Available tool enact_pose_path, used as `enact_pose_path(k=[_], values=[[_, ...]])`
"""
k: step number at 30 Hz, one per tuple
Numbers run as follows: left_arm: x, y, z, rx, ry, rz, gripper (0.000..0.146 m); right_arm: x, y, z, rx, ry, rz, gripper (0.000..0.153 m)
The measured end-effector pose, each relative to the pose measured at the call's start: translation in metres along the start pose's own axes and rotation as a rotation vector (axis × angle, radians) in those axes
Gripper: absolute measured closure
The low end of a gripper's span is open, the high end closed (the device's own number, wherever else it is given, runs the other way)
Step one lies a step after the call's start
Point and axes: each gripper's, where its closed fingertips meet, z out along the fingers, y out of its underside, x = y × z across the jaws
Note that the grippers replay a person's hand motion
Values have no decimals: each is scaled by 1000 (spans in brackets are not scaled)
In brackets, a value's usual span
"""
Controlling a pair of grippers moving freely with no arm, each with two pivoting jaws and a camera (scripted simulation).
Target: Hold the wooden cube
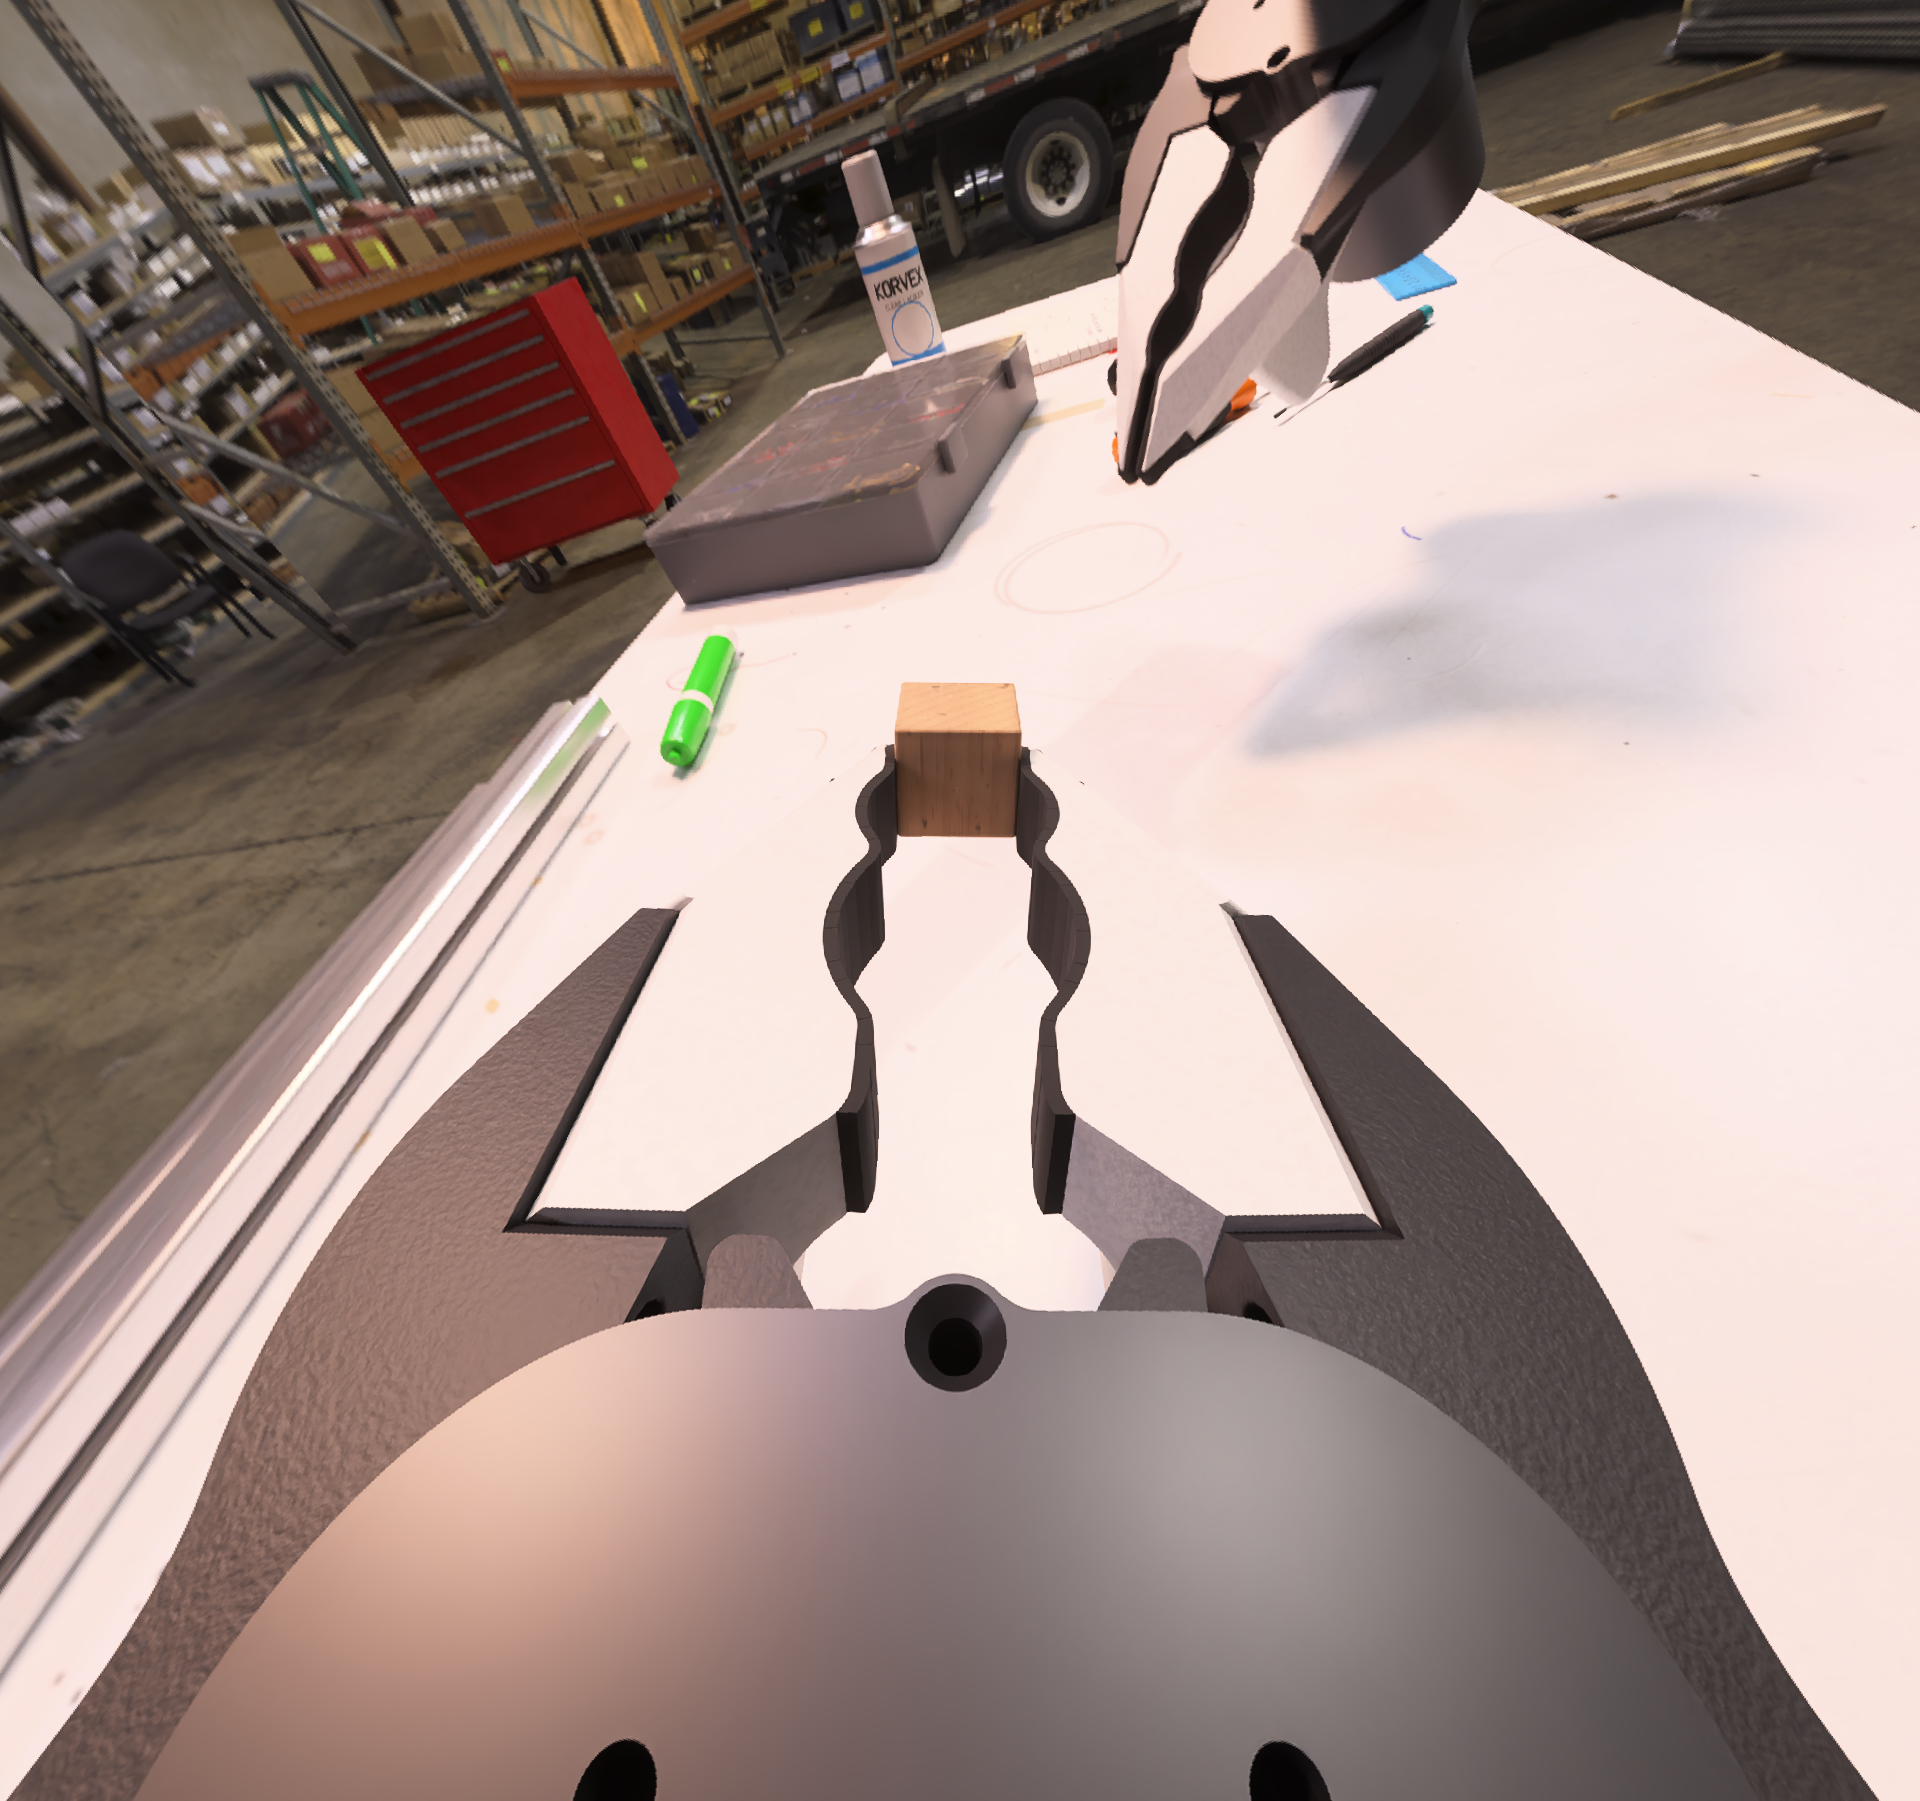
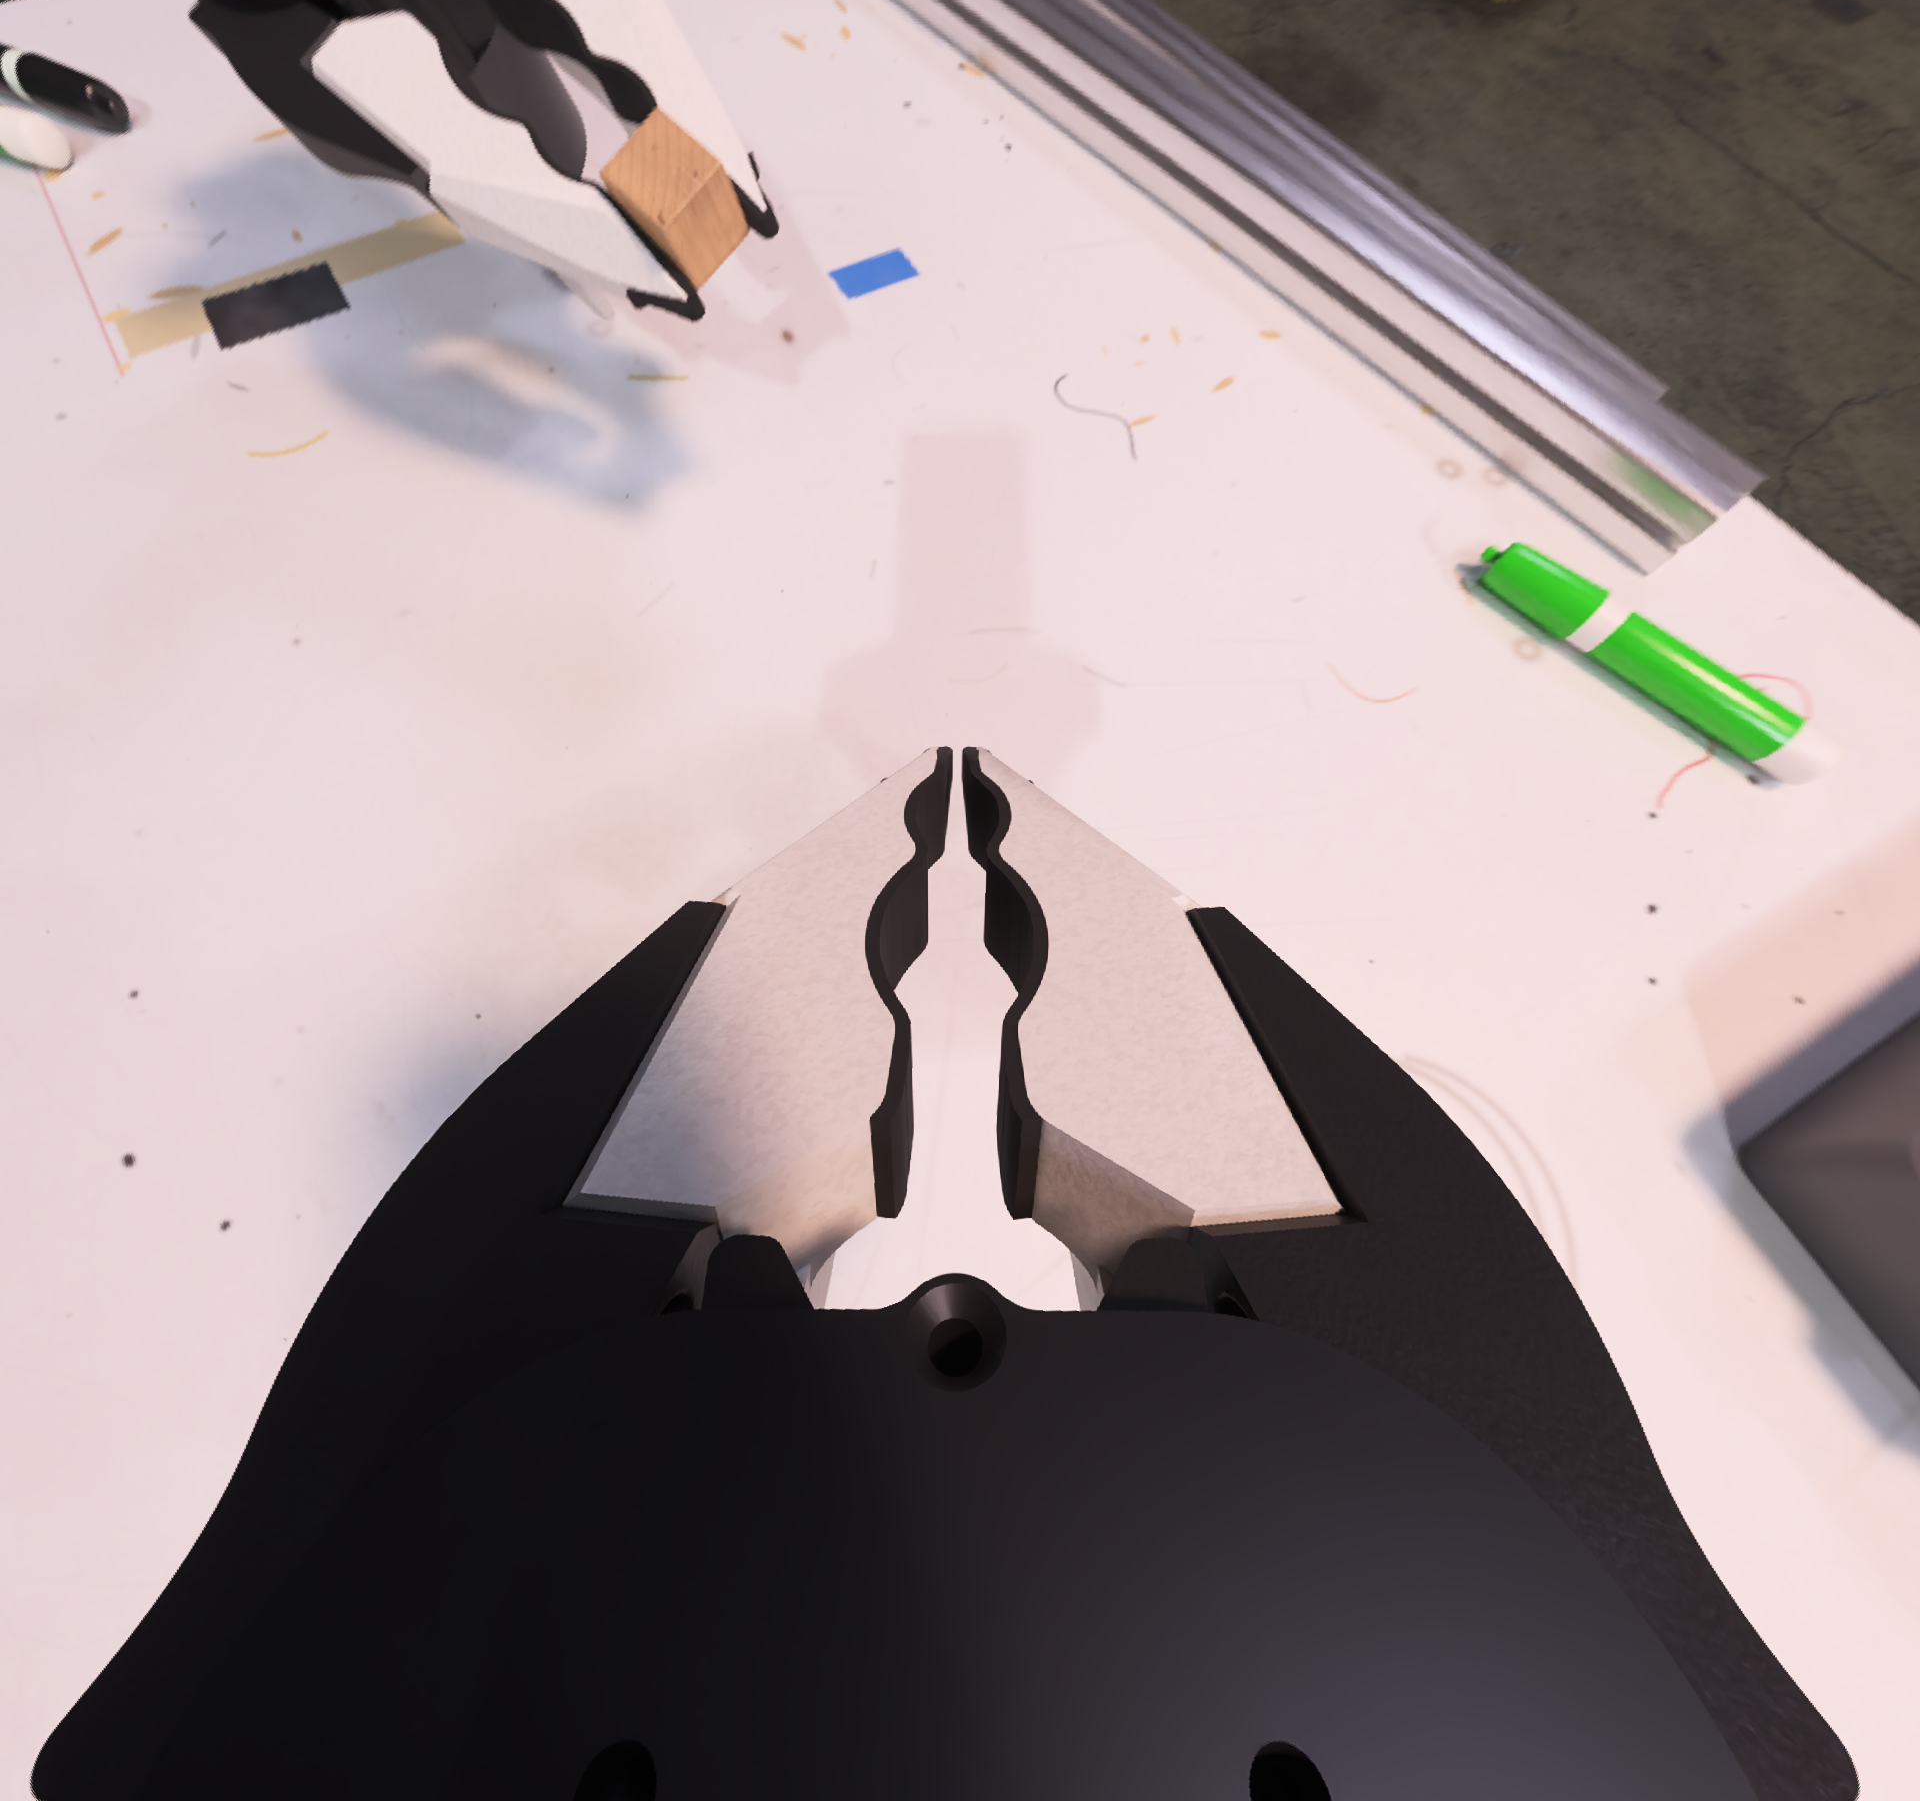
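The wooden cube [image 1: 955, 760] is a small light-brown block clamped between the tips of my left gripper [image 1: 956, 775], which is shut on it. In the right wrist view the cube [image 2: 677, 195] shows at the upper left, held a little above the white table [image 2: 520, 712] in the left gripper [image 2: 717, 255]. My right gripper [image 2: 956, 756] is shut and empty, its tips almost touching, above a bare part of the table. It also shows in the left wrist view [image 1: 1138, 473] at the upper right, far beyond the cube.
A green marker [image 1: 696, 702] lies left of the cube and shows in the right wrist view [image 2: 1642, 660]. A grey parts case [image 1: 852, 473], a spray can [image 1: 896, 271], a black pen [image 1: 1371, 354] and aluminium rails [image 2: 1299, 213] lie around. Blue tape [image 2: 873, 273] sits near the cube.
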Motion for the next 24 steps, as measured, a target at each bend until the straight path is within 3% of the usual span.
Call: enact_pose_path(k=[7, 12, 19, 24], values=[[2, 7, 3, -3, 19, -74, 125, 25, 53, 14, -280, 83, 74, 147], [5, 7, 4, -5, 39, -79, 125, 22, 57, 27, -287, 18, 58, 149], [7, 9, 4, -14, 53, -88, 125, 29, 66, 37, -436, 90, 0, 146], [10, 8, 5, -14, 67, -92, 125, 25, 64, 43, -454, 33, -54, 146]])
